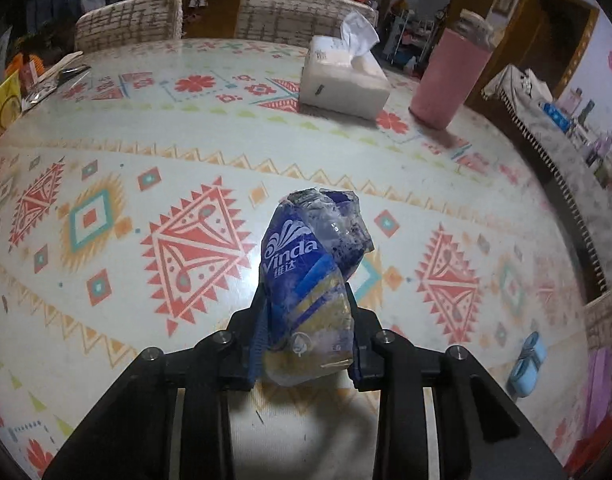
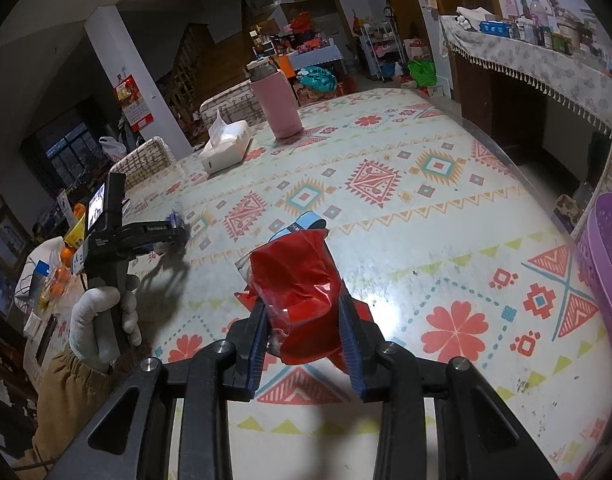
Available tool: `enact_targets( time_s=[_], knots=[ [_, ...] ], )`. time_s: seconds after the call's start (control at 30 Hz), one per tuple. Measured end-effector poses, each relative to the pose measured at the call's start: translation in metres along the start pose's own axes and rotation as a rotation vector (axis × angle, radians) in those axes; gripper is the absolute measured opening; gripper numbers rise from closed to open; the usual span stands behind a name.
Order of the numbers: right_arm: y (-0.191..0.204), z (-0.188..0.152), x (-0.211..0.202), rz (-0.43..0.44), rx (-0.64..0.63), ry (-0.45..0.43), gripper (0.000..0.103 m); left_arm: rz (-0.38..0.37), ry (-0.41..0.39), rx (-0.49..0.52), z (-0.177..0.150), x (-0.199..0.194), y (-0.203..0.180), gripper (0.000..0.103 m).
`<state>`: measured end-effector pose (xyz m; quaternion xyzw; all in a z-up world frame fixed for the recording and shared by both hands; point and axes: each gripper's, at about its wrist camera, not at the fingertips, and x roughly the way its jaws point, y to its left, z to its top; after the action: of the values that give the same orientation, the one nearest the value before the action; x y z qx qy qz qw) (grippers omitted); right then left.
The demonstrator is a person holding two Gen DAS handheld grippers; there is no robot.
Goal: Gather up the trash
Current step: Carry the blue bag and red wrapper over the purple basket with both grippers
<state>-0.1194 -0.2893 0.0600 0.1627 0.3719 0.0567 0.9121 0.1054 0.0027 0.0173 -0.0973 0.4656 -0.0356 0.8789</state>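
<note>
Over the patterned counter, keep both jaws clamped, left gripper on the blue wrapper, right gripper on the red wrapper, until above the purple basket.

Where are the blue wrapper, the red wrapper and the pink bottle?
blue wrapper (image 1: pixel 306 272): left wrist view, printed middle.
red wrapper (image 2: pixel 298 292): right wrist view, crumpled middle.
pink bottle (image 2: pixel 280 106): right wrist view, side of the body.

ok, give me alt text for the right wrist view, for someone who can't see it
The right gripper is shut on a crumpled red wrapper above a patterned table. A purple basket sits at the right edge, and a pink bottle and tissue box stand at the far end. At left, a gloved hand holds the left gripper.
</note>
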Motion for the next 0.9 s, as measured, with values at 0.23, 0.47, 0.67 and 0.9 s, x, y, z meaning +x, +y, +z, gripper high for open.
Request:
enact_targets(
  time_s=[0.23,0.47,0.67,0.9],
  knots=[
    [-0.003,0.001,-0.014,-0.010,-0.002,-0.035,0.038,0.040,-0.118,0.042,-0.006,-0.035,-0.013,0.031],
    [-0.025,-0.003,-0.057,-0.032,0.023,-0.107,0.038,0.015,-0.232,0.157,-0.025,-0.085,-0.054,0.031],
    [-0.045,-0.006,-0.084,-0.030,0.048,-0.160,0.038,0.017,-0.245,0.310,-0.066,-0.125,-0.104,0.031],
    [-0.057,-0.013,-0.086,0.016,0.071,-0.167,0.038,-0.033,-0.212,0.337,-0.113,-0.160,-0.132,0.031]
  ],
)
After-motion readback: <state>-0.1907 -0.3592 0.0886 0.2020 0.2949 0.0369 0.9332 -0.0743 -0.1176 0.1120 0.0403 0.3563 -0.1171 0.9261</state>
